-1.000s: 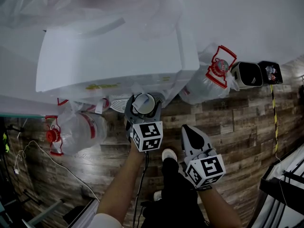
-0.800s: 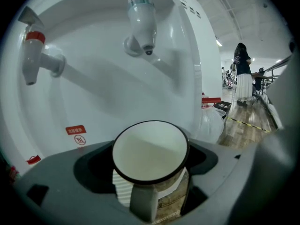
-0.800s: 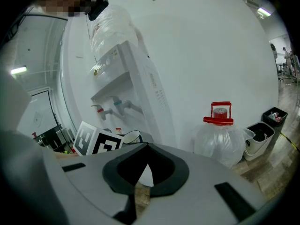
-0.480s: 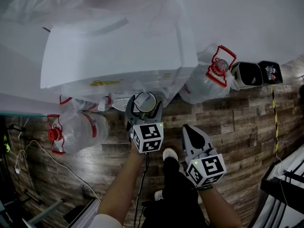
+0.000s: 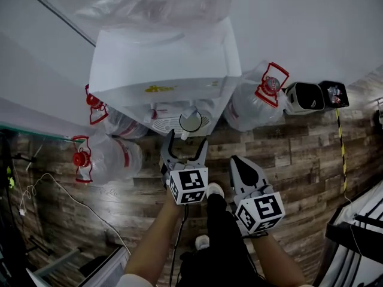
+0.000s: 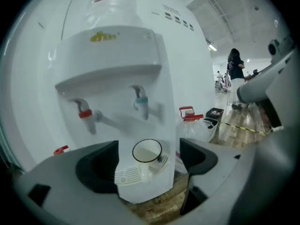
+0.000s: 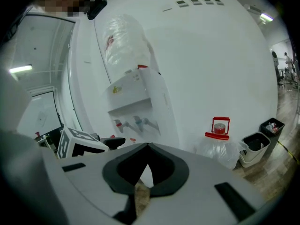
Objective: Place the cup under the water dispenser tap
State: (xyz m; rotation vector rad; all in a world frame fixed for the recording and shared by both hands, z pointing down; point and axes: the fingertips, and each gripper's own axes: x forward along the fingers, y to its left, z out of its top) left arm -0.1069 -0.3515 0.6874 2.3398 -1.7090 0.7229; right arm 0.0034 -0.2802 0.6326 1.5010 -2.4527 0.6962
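The white cup [image 5: 190,121] with a dark rim stands upright on the drip tray [image 5: 163,125] of the white water dispenser [image 5: 161,64]. In the left gripper view the cup [image 6: 147,151] sits below the blue tap [image 6: 140,103], with the red tap [image 6: 85,114] to its left. My left gripper [image 5: 187,141] is open, drawn back a little from the cup, and its jaws frame the cup without touching it. My right gripper [image 5: 237,163] hangs shut and holds nothing, to the right over the wooden floor; its closed tips [image 7: 147,145] point toward the dispenser.
Large bagged water bottles with red handles lie beside the dispenser: one at the right [image 5: 257,103], one at the left [image 5: 108,160]. Two small bins [image 5: 305,96] stand by the wall at the right. A white cable [image 5: 60,190] trails on the floor. A person [image 6: 236,74] stands far off.
The left gripper was shut on the cup at the dispenser. Now the cup stands on the drip tray, and the gripper has opened and pulled back. The right gripper has hardly moved.
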